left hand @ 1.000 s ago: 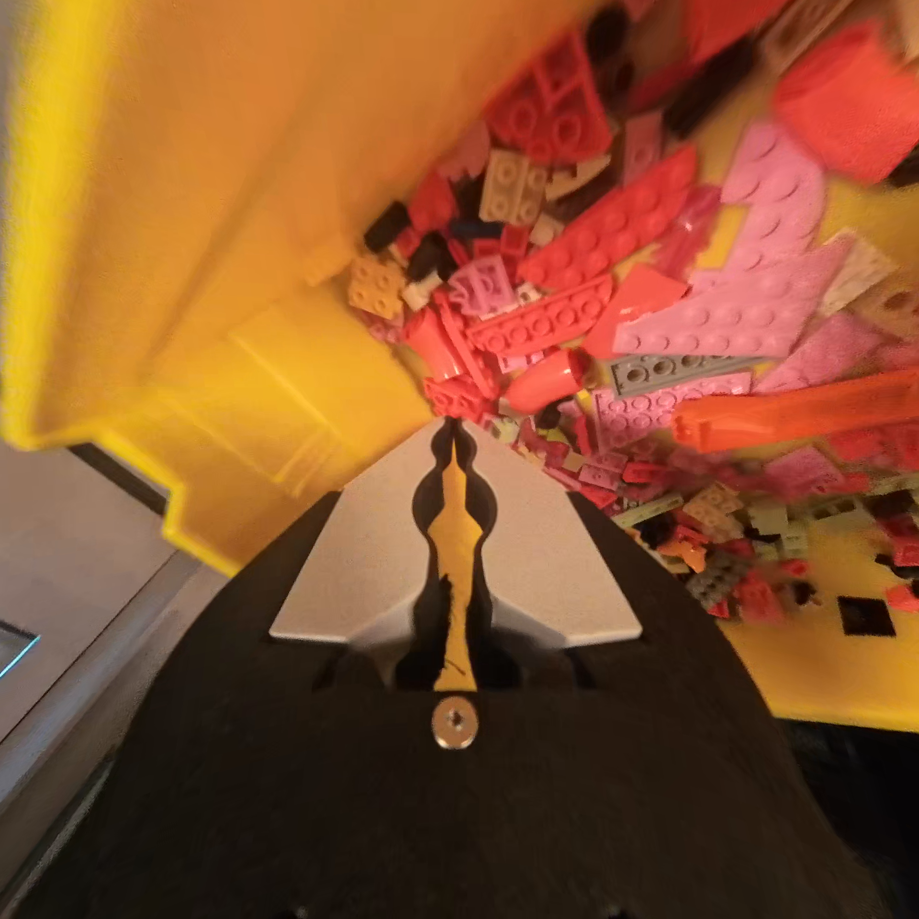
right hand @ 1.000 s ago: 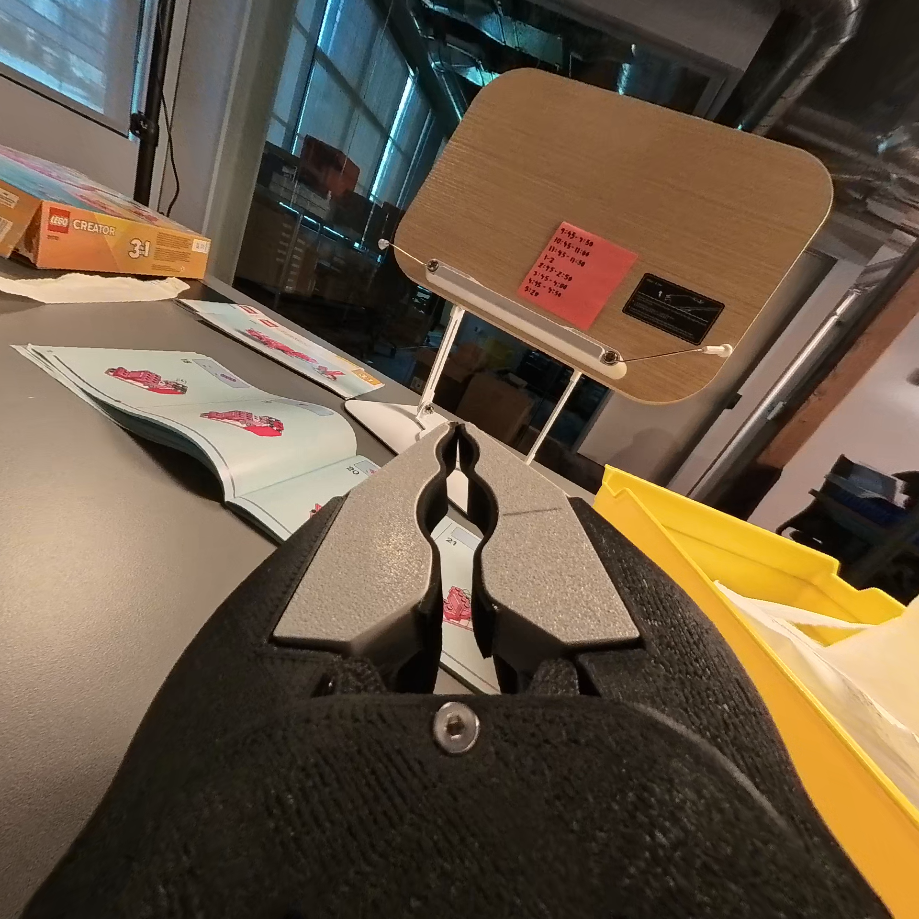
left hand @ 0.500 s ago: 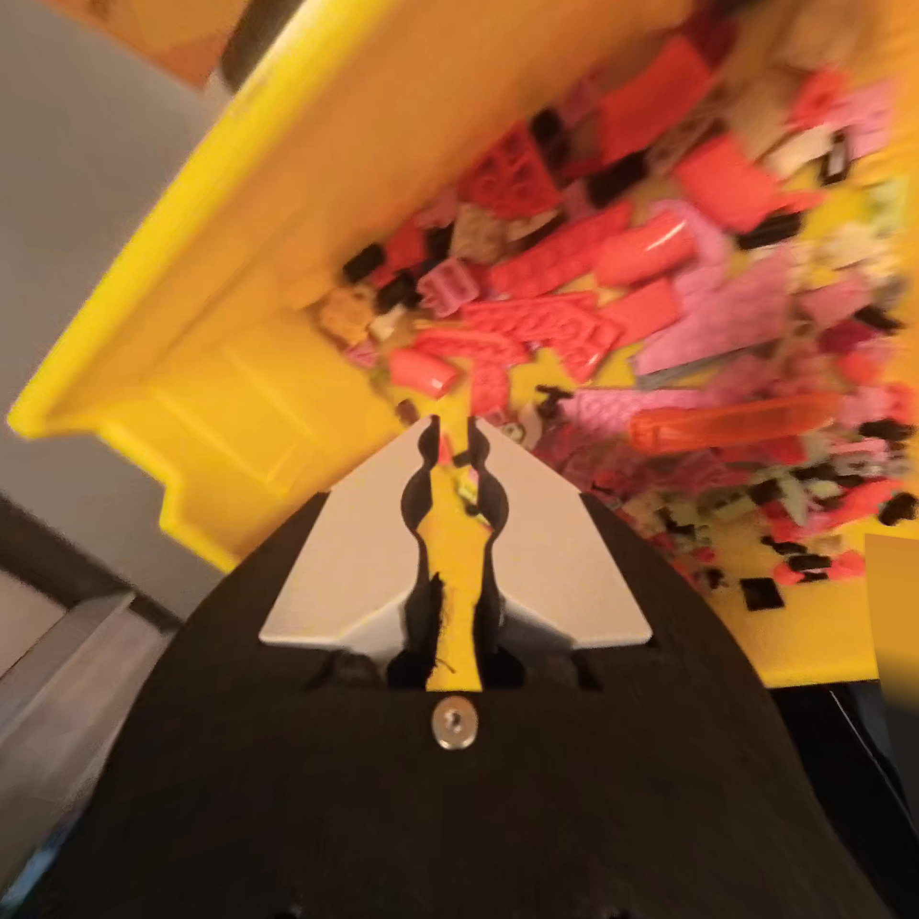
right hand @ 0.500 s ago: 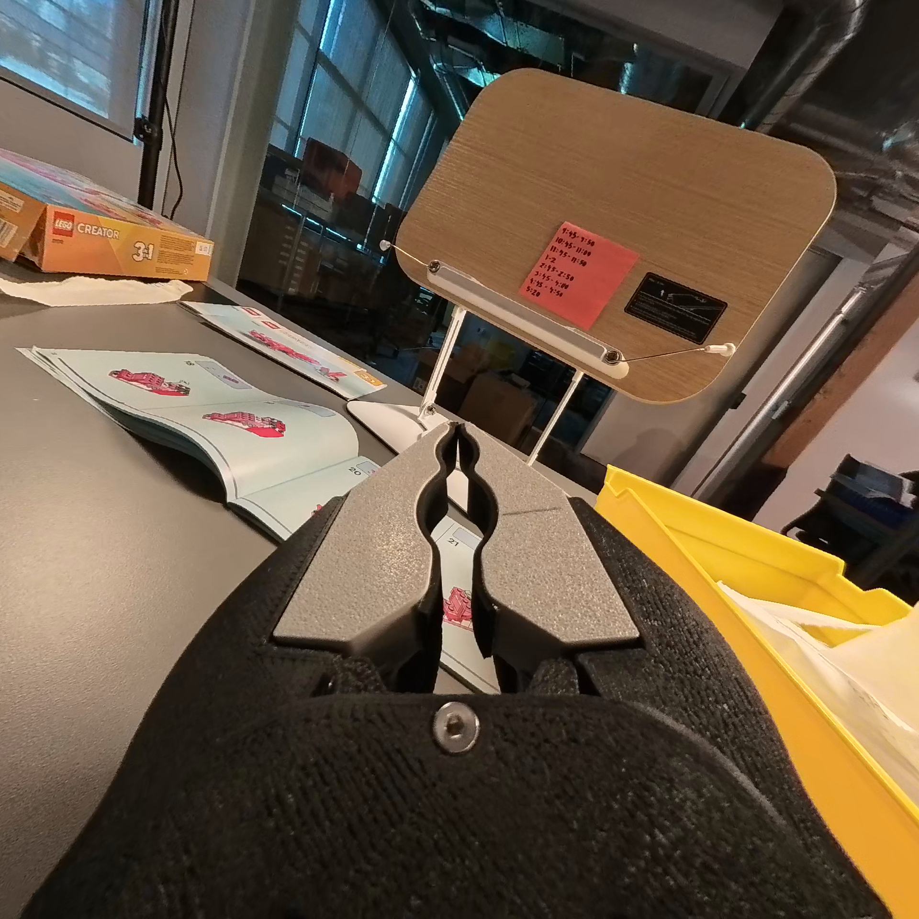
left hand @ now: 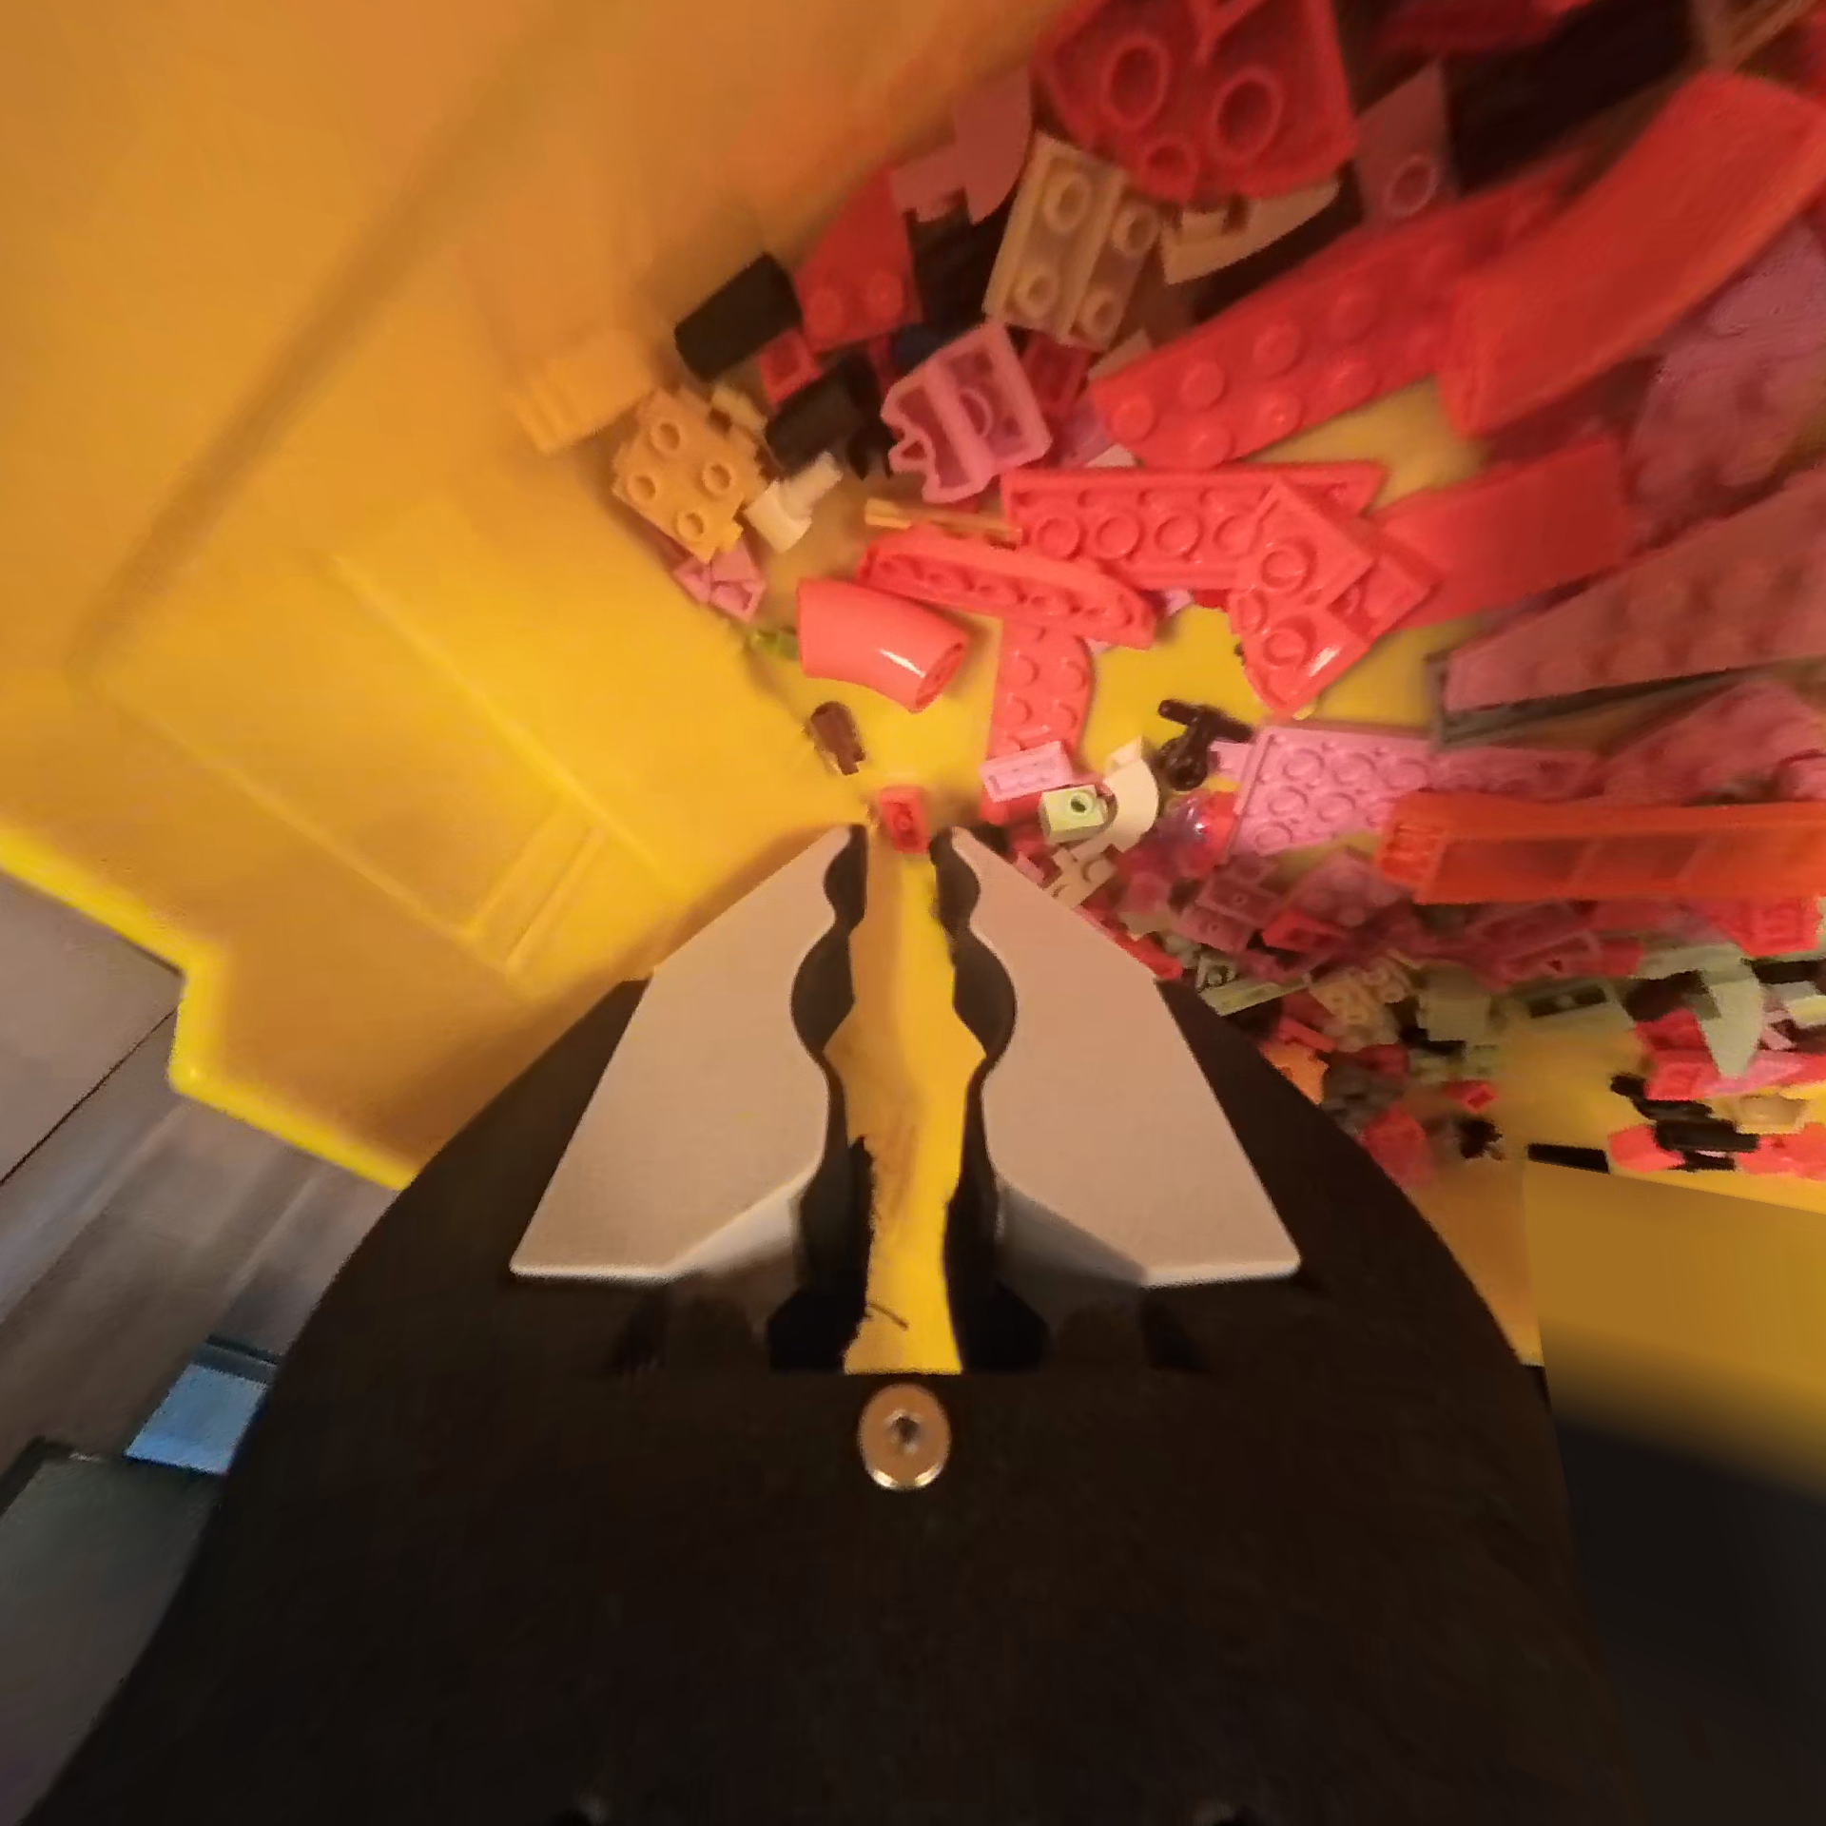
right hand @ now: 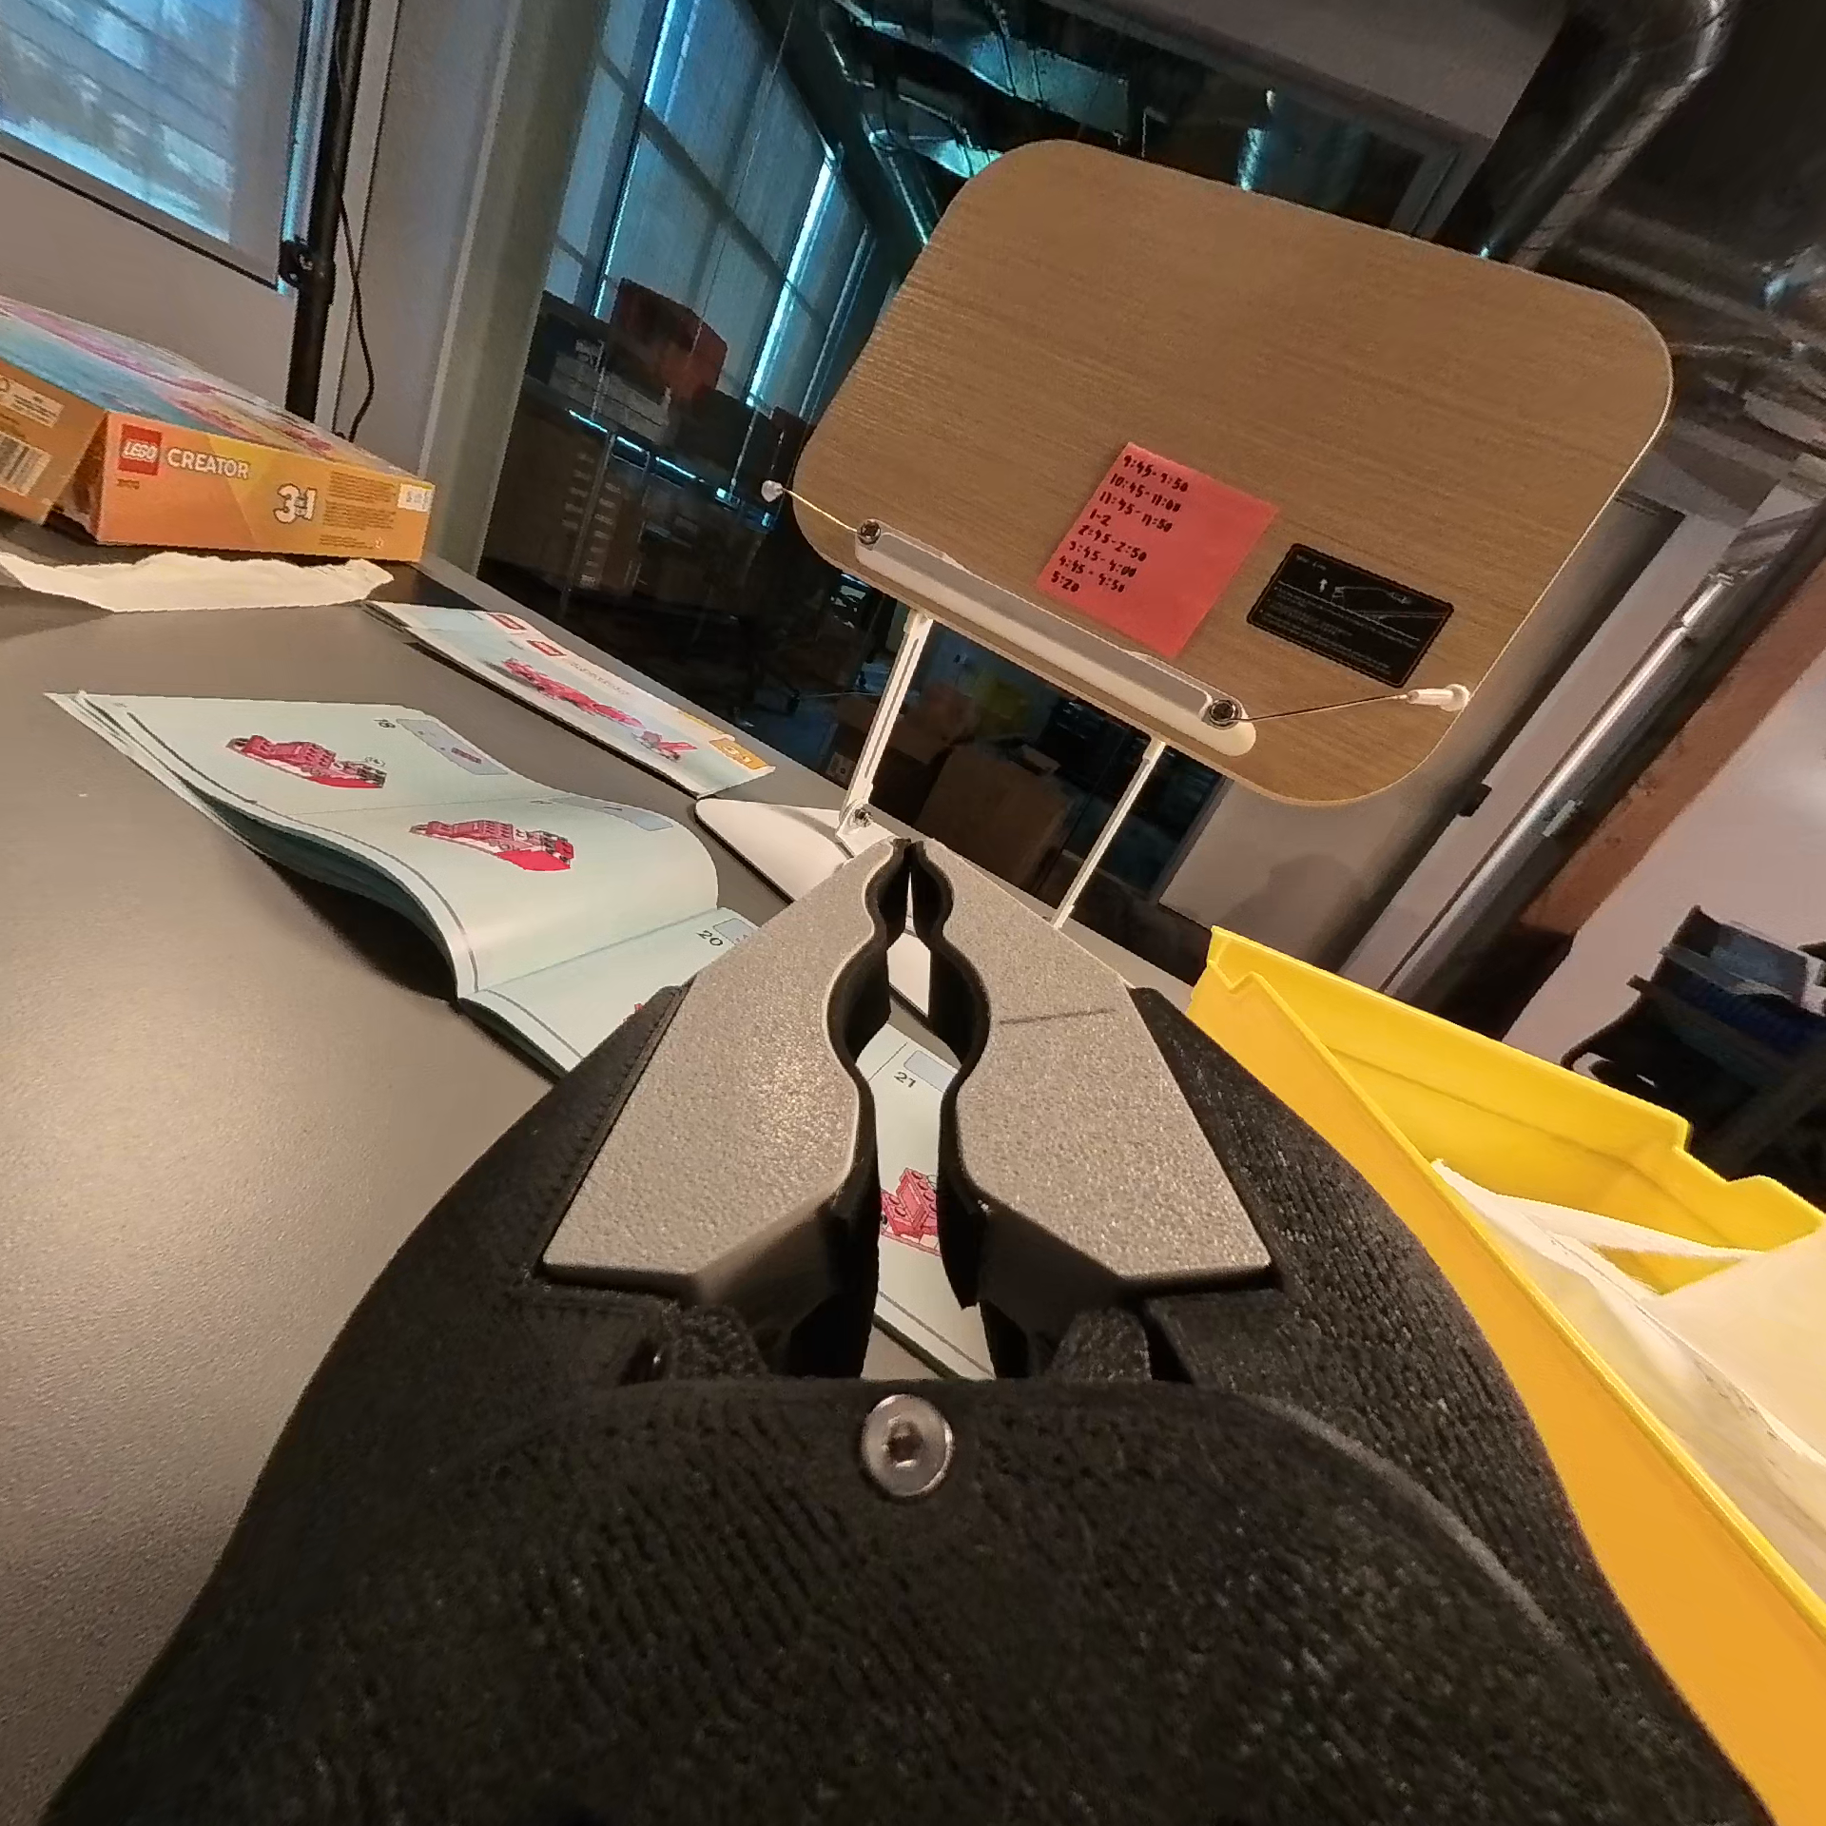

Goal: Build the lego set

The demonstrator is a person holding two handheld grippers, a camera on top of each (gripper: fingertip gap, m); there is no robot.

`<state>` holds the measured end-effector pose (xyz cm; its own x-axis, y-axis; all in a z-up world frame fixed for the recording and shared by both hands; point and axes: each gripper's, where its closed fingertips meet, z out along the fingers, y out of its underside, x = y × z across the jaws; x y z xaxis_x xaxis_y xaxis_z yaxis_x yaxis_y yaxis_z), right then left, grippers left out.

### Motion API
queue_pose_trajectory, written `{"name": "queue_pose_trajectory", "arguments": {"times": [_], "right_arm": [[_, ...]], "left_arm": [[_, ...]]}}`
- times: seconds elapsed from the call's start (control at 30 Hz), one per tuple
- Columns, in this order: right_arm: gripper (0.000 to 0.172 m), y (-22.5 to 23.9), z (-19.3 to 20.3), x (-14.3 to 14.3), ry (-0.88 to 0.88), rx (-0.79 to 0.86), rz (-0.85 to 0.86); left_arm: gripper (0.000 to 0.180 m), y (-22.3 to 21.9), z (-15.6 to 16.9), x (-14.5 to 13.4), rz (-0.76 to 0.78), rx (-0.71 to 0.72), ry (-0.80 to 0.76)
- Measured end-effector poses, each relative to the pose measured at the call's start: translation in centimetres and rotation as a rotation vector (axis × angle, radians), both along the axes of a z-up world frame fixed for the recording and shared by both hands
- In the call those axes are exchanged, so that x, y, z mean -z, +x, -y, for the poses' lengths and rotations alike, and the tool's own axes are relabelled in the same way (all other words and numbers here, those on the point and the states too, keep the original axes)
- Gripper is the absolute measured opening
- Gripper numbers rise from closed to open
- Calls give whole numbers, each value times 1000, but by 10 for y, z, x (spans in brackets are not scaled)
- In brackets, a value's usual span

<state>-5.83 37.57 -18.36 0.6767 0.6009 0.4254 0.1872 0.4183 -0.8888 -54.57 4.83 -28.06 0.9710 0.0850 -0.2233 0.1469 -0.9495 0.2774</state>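
- The left gripper (left hand: 901,840) has its jaws slightly parted, grasping nothing; a small red square brick (left hand: 904,818) lies on the floor of the yellow plastic bin (left hand: 326,415), just beyond the tips.
- A coral curved brick (left hand: 879,647) and a heap of red and pink plates (left hand: 1285,553) lie farther right.
- The right gripper (right hand: 909,852) is clenched, bare, above an open pale-blue instruction booklet (right hand: 415,820); a wooden book stand (right hand: 1235,435) rises beyond.
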Motion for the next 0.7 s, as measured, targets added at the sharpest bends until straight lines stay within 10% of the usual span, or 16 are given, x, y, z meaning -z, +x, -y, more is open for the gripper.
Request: {"name": "queue_pose_trajectory", "arguments": {"times": [0.7], "right_arm": [[0, 0, 1, -1, -1, -8, -9]], "left_arm": [[5, 16, -10, 7, 117, -39, 103]]}}
